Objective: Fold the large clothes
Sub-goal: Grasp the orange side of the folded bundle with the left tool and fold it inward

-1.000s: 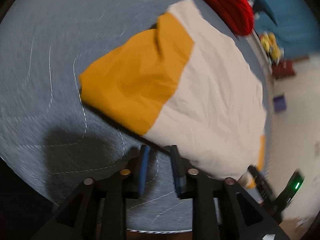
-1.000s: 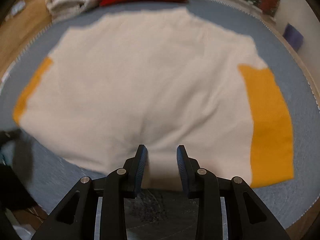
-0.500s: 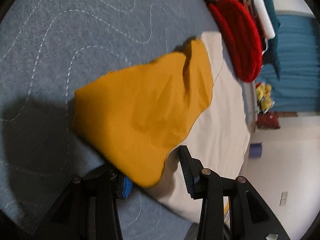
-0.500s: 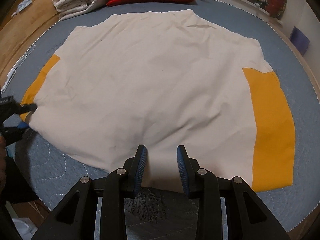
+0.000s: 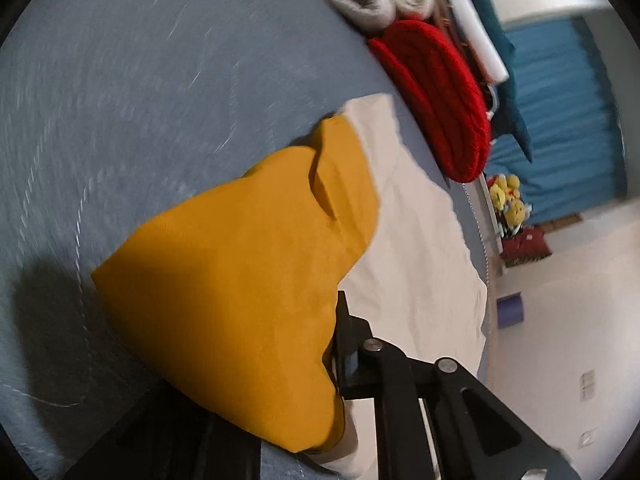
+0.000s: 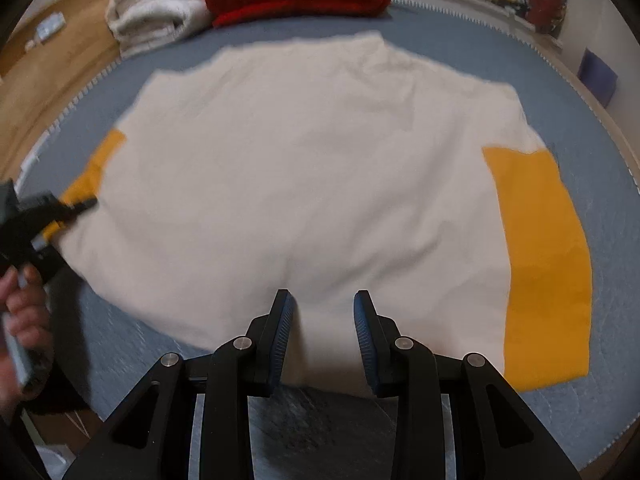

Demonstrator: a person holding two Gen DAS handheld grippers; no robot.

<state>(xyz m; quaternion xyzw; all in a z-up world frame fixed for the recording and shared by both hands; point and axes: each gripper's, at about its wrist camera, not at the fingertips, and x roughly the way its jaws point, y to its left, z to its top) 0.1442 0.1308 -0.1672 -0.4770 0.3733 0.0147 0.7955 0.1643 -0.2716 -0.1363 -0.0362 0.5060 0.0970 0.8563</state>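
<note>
Now the left gripper (image 6: 78,204) is closing its jaws on the yellow sleeve (image 5: 240,280) of the cream shirt (image 6: 304,184), which lies spread on the grey quilted mat (image 6: 440,44); half a second ago that sleeve sat loose between wider jaws. The right gripper (image 6: 322,320) stays part-open over the hem, pinching nothing. The cloth looks light and limp, so it is probably best taken at sleeve ends and hem corners.

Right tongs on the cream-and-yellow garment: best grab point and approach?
Judging by the layout, take the yellow right sleeve at its near outer corner, coming in from the right. It lies flat with a free edge on the grey mat, mirroring the left tongs, whose jaws are closing on the other sleeve.
</note>
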